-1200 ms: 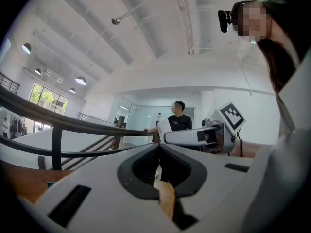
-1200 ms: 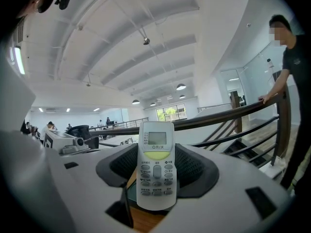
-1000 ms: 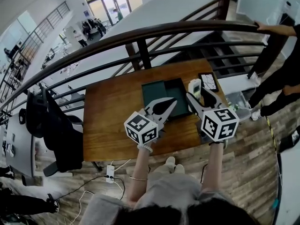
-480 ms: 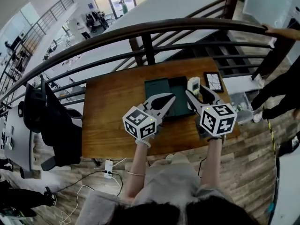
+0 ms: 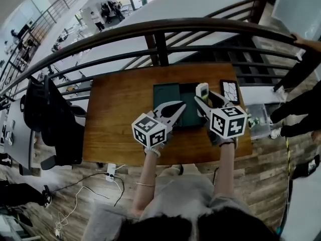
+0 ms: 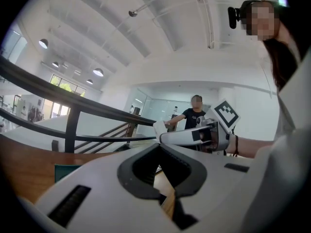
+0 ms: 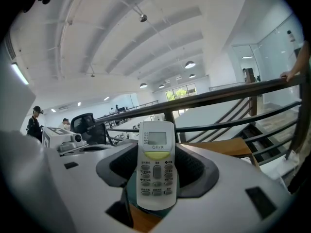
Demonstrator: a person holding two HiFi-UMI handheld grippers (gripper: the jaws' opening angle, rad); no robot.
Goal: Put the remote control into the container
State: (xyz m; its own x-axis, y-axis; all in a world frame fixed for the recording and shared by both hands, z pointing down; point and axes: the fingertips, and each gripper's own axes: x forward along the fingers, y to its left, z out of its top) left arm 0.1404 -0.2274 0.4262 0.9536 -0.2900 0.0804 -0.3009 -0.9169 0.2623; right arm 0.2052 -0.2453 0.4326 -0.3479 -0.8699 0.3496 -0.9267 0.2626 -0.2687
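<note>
The right gripper is clenched on the remote control, which stands between its two jaws with the small display at the far end and the buttons toward the person. In the right gripper view the right gripper presses the white remote control from both sides, with the dark pads against its edges. In the head view the remote control is in the air over the far right edge of the dark green container, not inside it. The container lies in the middle of the wooden table and has two parts side by side. The left gripper is just left of the right one, over the near part of the container; its jaws are closed tip to tip and nothing is between them, as the left gripper view shows for this left gripper. A dark tablet lies on the table to the right of the remote control. A black chair stands left of the table.
</note>
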